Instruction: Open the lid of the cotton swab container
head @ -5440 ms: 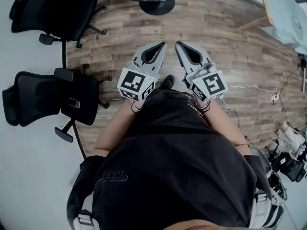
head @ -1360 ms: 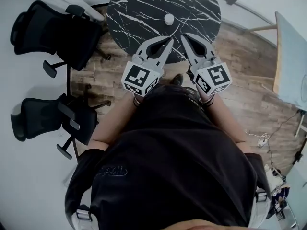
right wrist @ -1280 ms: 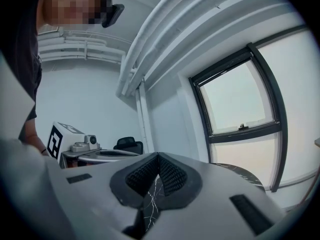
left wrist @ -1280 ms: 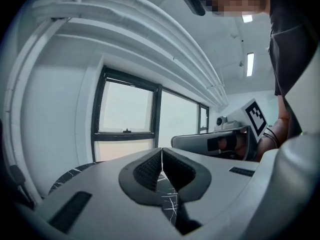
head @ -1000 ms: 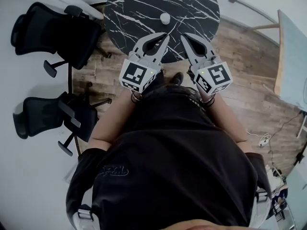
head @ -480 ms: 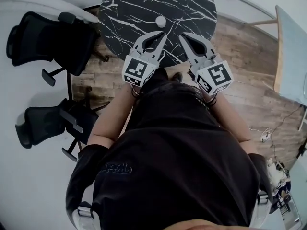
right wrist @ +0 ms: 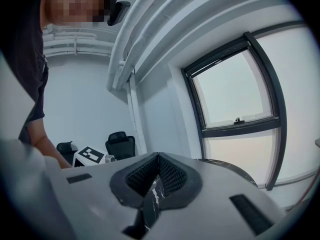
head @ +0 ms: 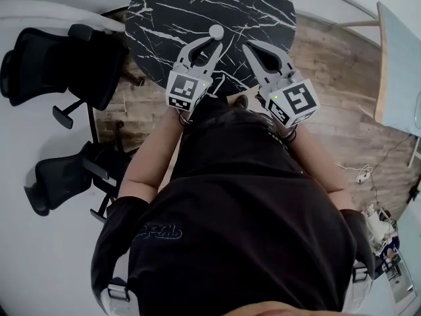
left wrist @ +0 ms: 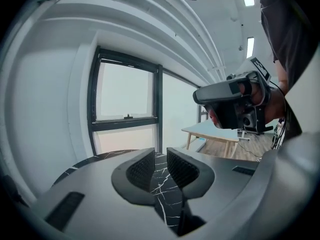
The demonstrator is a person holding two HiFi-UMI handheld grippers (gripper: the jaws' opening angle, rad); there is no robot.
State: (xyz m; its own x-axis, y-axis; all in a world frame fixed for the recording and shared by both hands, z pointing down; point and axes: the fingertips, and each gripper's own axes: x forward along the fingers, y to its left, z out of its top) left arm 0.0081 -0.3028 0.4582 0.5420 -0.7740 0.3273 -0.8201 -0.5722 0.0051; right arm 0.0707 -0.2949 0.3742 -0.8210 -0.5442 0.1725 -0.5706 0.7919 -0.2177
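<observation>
One container (head: 216, 30), small, white and round, is sitting near the middle of the surface (head: 171, 12) and is showing in the head view only. It is too small there to tell the lid from the body or to see the contents. In each gripper view that gripper's own body is covering that part of the surface.

One surface, round, black marble with white veins; its far edge is being cut off by the frame.

One left gripper (head: 210, 43) (left wrist: 160, 154) is hovering over the surface, with its tips just beside the container. Its fingers (left wrist: 140, 170) have just been opening and are standing slightly apart. Only the veined surface is showing in the gap.

One right gripper (head: 250, 47) (right wrist: 158, 156) is hovering over the surface's near edge. Its fingers (right wrist: 172, 176) are pressing together on nothing.

Two black chairs (head: 66, 64) are standing left of the surface. One pale table (head: 398, 64) right of it is being cut off by the frame. A window (left wrist: 125, 99) is showing beyond it. The person's dark shirt (head: 243, 229) is hiding the floor (head: 329, 45) on the near side of the surface.
</observation>
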